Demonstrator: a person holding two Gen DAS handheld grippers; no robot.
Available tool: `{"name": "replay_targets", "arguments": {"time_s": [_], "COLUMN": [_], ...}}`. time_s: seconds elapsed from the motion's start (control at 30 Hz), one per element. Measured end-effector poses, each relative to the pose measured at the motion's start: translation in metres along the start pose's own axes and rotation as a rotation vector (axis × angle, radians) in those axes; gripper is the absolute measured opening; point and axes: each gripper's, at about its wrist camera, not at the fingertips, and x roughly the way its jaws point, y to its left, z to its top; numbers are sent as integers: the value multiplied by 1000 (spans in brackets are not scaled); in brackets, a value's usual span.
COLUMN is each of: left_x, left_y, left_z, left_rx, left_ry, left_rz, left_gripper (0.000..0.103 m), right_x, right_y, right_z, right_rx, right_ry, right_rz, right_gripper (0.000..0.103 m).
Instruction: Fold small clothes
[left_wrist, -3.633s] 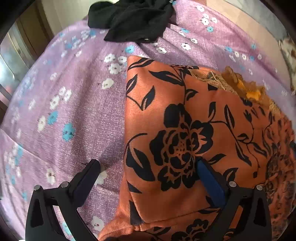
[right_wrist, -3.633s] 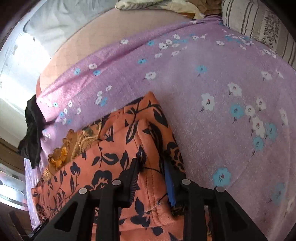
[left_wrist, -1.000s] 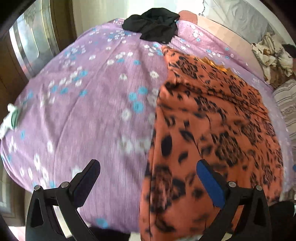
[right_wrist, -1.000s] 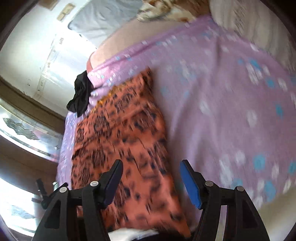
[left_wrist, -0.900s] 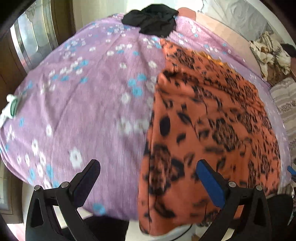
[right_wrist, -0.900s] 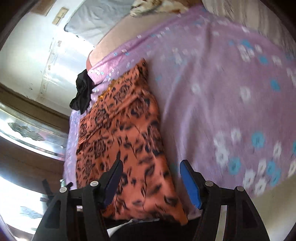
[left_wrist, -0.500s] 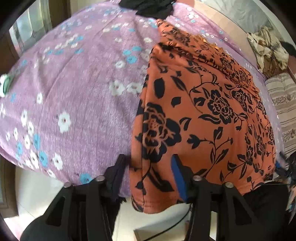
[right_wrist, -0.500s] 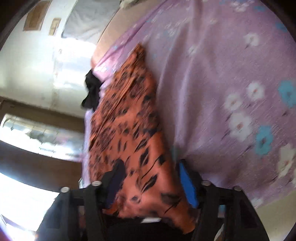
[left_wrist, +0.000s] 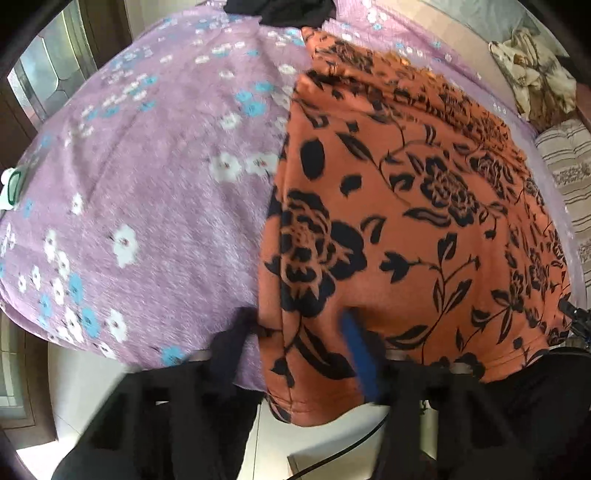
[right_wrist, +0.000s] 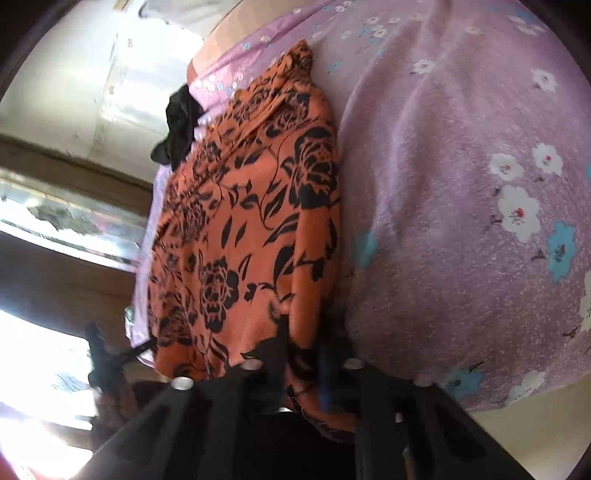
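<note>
My left hand-held gripper (left_wrist: 295, 350), matte black angular frame, one black finger, one finger (left_wrist: 360, 354) faced with a blue pad, thin black cable trailing below, my right hand-held gripper (right_wrist: 303, 354), same black frame, round silver screw heads (right_wrist: 252, 365), blue-padded finger.

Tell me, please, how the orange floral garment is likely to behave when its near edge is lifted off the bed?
The orange floral garment looks floppy: its hem already droops over the bed's edge. It probably will sag between the left hand-held gripper and right hand-held gripper, each at a corner. It seems light and thin, so it may drag on the purple floral bedsheet rather than slide freely.
</note>
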Motion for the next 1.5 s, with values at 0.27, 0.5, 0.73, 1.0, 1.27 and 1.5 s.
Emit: {"name": "replay_targets", "arguments": {"time_s": [0.27,0.5,0.73,1.0,1.27,1.5], "left_x": [4,12,5,-48,-48,88], "left_y": [5,-23,-27,-24,-8,-7], "left_z": [14,21,36,107,250,358], "left_rx": [-9,83,101,58,-6,-187], "left_ry": [20,25,10,-109,-162,-71], "left_rz": [-95,-86,-96,-337,-361,-268], "left_gripper": [20,60,7,7,7,11], "right_x": [-6,6,-2,-30,-11,81], "right_y": [22,10,42,73,70,15], "right_z": [11,16,20,63,185,289], "right_rx": [-49,18,-118,-105,102,446], "right_ry": [-46,24,-19,-128,-301,-357], "right_rz": [14,-5,-57,120,217,225], "right_gripper": [12,27,8,8,8,21]}}
